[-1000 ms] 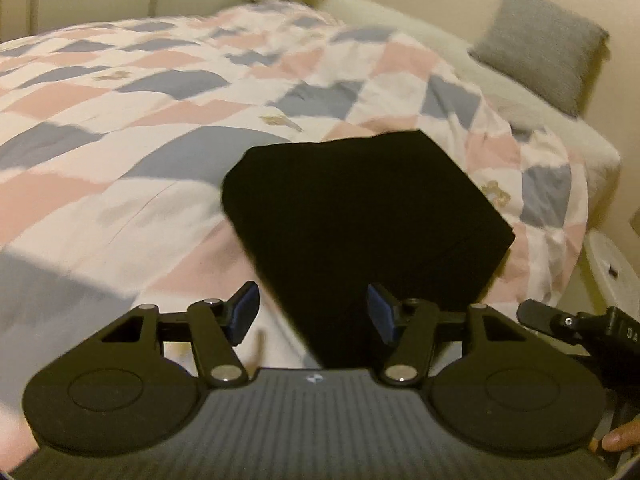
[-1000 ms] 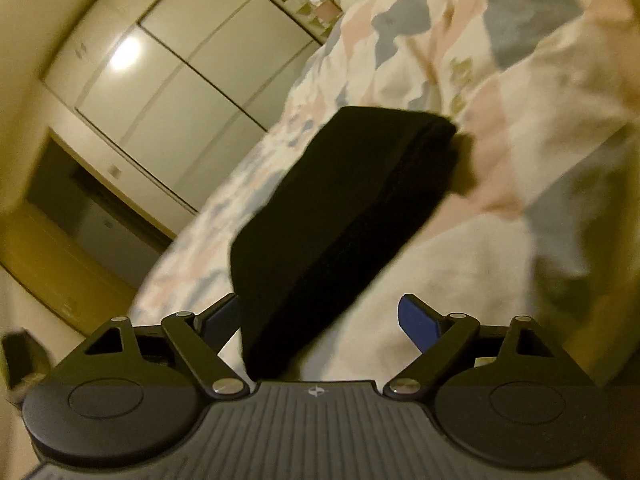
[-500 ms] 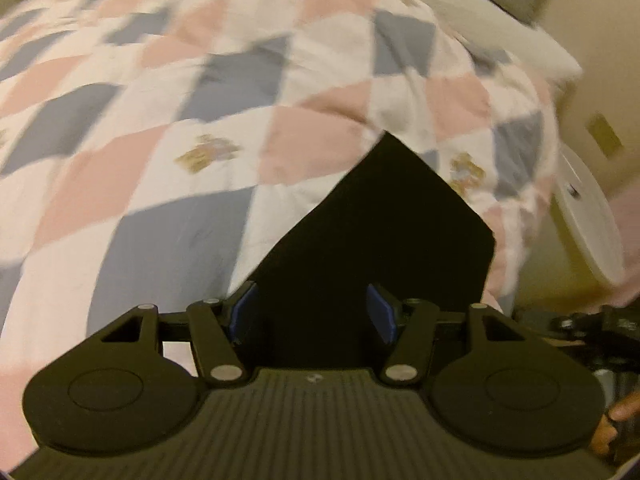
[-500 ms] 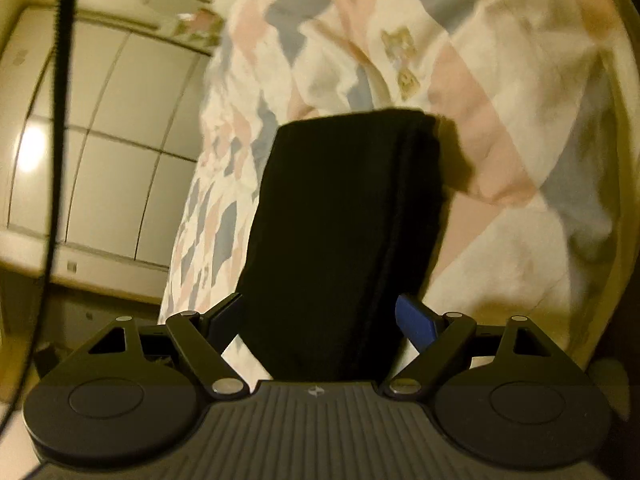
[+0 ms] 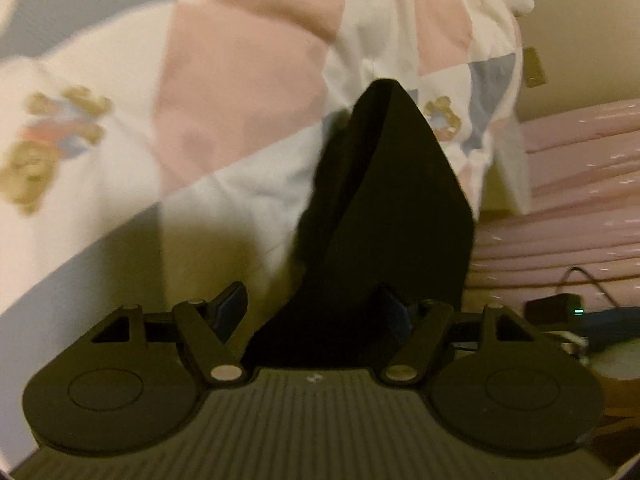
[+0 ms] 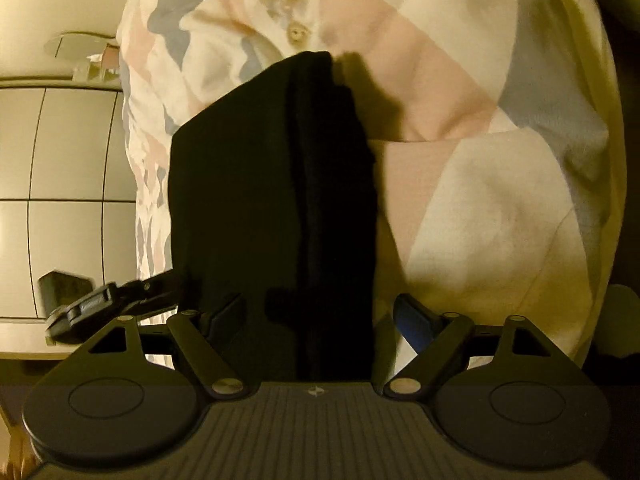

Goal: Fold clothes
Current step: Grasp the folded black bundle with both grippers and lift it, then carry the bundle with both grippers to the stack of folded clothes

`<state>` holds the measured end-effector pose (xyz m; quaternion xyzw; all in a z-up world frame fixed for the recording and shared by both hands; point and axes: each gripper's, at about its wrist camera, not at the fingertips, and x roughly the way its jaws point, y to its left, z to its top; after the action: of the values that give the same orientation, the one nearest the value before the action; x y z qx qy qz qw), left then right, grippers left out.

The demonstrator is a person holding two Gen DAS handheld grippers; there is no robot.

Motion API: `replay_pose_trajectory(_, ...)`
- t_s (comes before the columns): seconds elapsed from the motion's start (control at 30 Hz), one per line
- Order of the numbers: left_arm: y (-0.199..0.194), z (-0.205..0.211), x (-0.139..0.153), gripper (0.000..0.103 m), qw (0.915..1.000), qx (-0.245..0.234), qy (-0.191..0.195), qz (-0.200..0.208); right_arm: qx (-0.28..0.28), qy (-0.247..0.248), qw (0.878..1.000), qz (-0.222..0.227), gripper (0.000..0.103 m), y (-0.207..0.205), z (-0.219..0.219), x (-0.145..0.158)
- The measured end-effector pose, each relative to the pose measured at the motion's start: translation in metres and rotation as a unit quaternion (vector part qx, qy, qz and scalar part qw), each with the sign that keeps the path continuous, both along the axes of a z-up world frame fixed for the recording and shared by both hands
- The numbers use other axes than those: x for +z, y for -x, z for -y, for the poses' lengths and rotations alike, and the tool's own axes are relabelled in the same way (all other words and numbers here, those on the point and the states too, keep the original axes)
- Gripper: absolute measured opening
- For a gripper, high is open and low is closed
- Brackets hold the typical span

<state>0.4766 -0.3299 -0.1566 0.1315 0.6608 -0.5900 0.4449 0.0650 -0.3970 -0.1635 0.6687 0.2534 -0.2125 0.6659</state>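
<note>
Left wrist view: one black folded garment (image 5: 384, 216) is lying on the patchwork quilt (image 5: 224, 80) and is running straight away from the left gripper (image 5: 316, 308). Its long axis is following the line of the fingers, and its far end is narrowing to a rounded tip that is pointing forward. The near end is passing between the two blue-padded fingers (image 5: 232, 304). The jaws are standing wide apart. The left finger is clear of the cloth, with bare quilt between them; the right finger is lying against the dark fabric, but I cannot tell if it is really touching. The gripper is not clamping anything.

In the right wrist view the same garment (image 6: 272, 200) is also stretching forward from the right gripper (image 6: 320, 316), with stacked folded edges running along its length on the right side. The two fingers (image 6: 416, 320) are spread wide, one at each side of the near end. The right finger is just beside the edge of the cloth; the left one is dark against the fabric, so contact is unclear. Nothing is being pinched. To the left of this gripper, part of the other gripper (image 6: 108, 304) is showing. Two teddy bear prints (image 5: 60, 140) are visible on the quilt in the left wrist view.
</note>
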Motion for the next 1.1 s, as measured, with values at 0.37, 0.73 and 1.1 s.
replay_pose_trajectory(0.37, 0.029, 0.016, -0.024, 0.066, 0.9983, -0.027, 0.020, -0.048, 0.009, 0.002, 0.999, 0.035, 0.066, -0.018, 0.004, -0.019)
replay_pose_trajectory(0.73, 0.057, -0.068, 0.063, 0.044, 0.9901, 0.126, 0.059, 0.012, 0.062, 0.008, 0.997, 0.041, 0.043, -0.025, 0.011, 0.026)
replay_pose_trajectory(1.1, 0.137, -0.266, 0.184, 0.044, 0.8970, 0.435, 0.037, 0.072, 0.303, 0.008, 0.950, 0.076, 0.042, -0.075, -0.009, 0.119)
